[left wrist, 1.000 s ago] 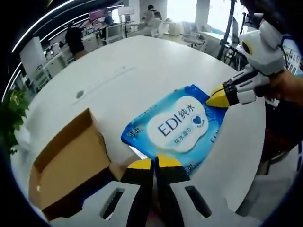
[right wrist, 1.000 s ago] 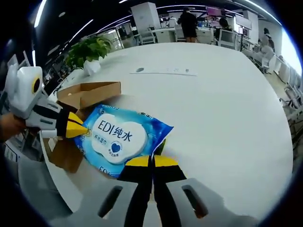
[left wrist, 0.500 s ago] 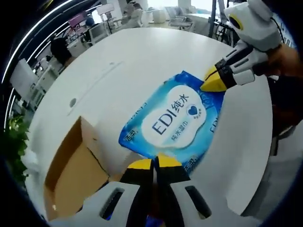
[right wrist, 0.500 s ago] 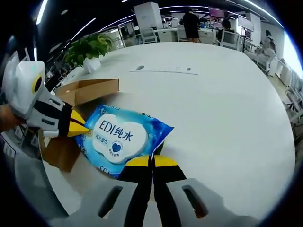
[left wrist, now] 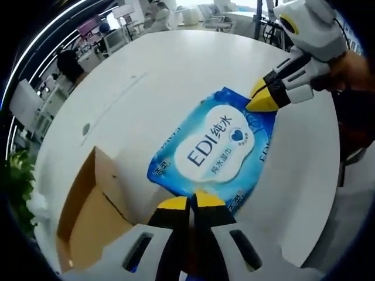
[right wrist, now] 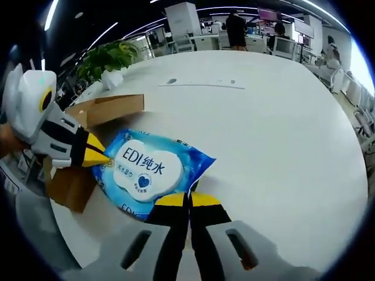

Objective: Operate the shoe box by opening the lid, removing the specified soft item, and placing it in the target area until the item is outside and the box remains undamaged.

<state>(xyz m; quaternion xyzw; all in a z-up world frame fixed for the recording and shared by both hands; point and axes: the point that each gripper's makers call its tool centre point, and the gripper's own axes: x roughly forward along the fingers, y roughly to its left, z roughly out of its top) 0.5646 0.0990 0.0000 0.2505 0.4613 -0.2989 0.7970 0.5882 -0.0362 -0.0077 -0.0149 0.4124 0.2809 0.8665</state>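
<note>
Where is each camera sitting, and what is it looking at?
Left gripper view: rides the left tongs, looking along them at the blue wipes pack on the white table; the right tongs and a person's hand hold the pack's far corner.
Right gripper view: rides the right tongs, facing back the other way; the left tongs grip the opposite corner.
Both share the pack, the table and the cardboard shoe box.
</note>
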